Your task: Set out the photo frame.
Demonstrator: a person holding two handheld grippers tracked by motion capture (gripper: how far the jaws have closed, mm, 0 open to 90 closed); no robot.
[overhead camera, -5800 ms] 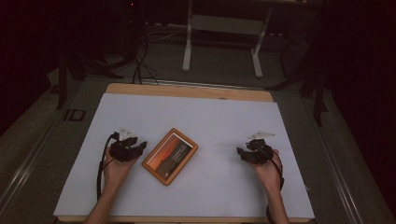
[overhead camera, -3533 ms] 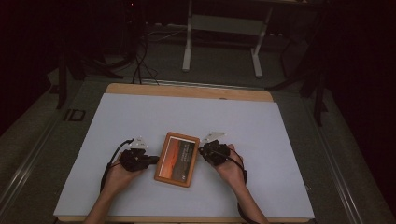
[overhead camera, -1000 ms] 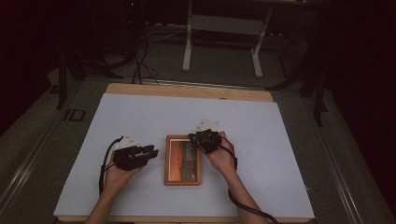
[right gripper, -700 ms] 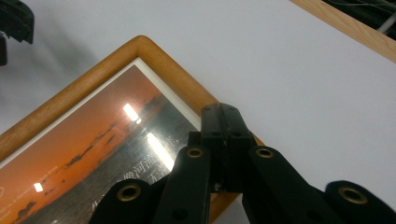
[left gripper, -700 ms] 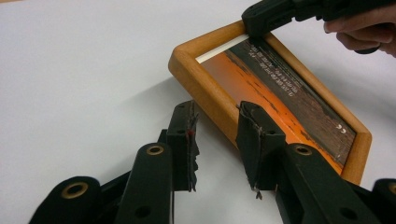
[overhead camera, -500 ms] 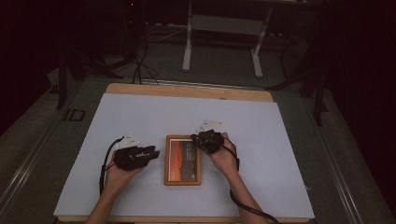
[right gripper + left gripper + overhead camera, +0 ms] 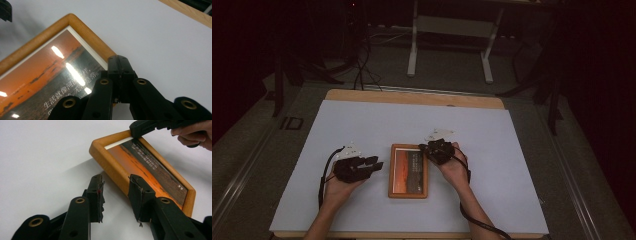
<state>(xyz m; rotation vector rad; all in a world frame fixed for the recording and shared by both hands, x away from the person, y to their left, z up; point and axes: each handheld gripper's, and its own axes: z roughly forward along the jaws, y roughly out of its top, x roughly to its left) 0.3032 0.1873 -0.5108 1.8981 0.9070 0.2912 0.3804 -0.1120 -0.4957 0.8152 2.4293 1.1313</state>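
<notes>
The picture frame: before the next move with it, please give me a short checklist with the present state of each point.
1. Picture frame lies flat on the table: ok.
2. Right gripper, jaws shut, tip rests at the frame's far right corner: ok.
3. Left gripper, jaws have just been opening, nothing between them: ok.
4. Left gripper's jaws astride the frame's left edge: not ok, one jaw overlaps the rail in the left gripper view, the other stands beside it on the table.
5. Frame square to the table edge: ok.
6. Right tip truly pressing the wood: cannot tell.
</notes>
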